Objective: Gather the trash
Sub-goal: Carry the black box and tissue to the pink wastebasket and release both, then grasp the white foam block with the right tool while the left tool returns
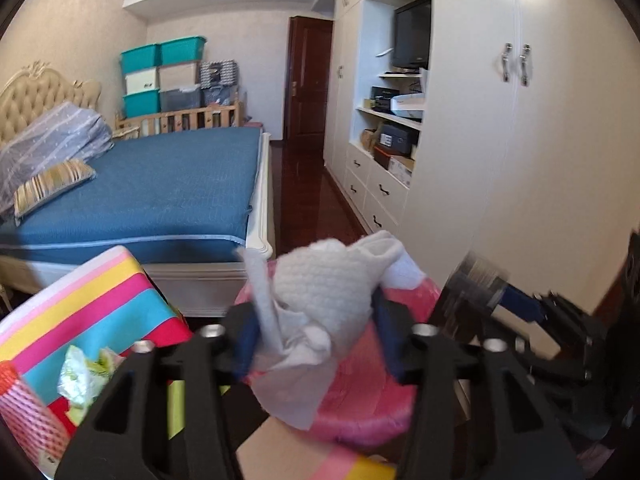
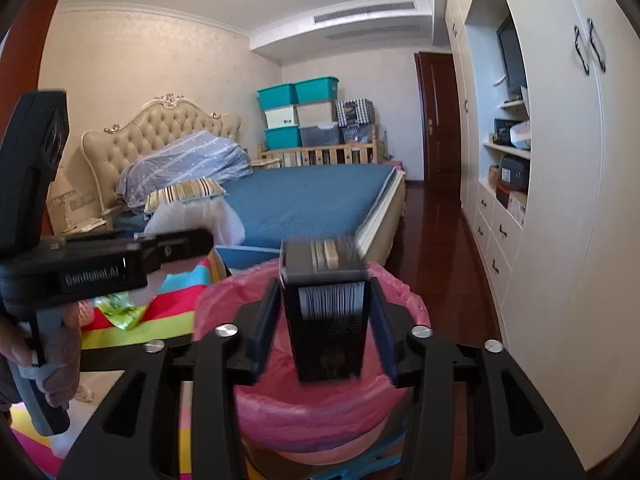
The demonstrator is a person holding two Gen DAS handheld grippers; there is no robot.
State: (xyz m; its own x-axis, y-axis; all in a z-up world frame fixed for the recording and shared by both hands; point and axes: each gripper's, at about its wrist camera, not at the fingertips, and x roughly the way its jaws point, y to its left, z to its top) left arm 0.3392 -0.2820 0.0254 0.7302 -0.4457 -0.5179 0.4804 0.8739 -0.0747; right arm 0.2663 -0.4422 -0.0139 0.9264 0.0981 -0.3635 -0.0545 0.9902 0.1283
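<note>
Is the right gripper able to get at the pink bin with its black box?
Probably yes. The right gripper is right above the pink-lined bin, whose mouth shows open beneath. The black box sits between its jaws, with gaps beside the pads. The left gripper stays off to one side.

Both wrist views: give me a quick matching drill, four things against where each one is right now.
Things:
1. white tissue wad
2. dark barcoded box
3. pink bin liner
4. striped pillow

Places:
A. on the blue bed
B. between the right gripper's fingers
C. lining the bin below both grippers
D. between the left gripper's fingers

Pairs: 1-D, 2-B, 3-C, 4-A
</note>
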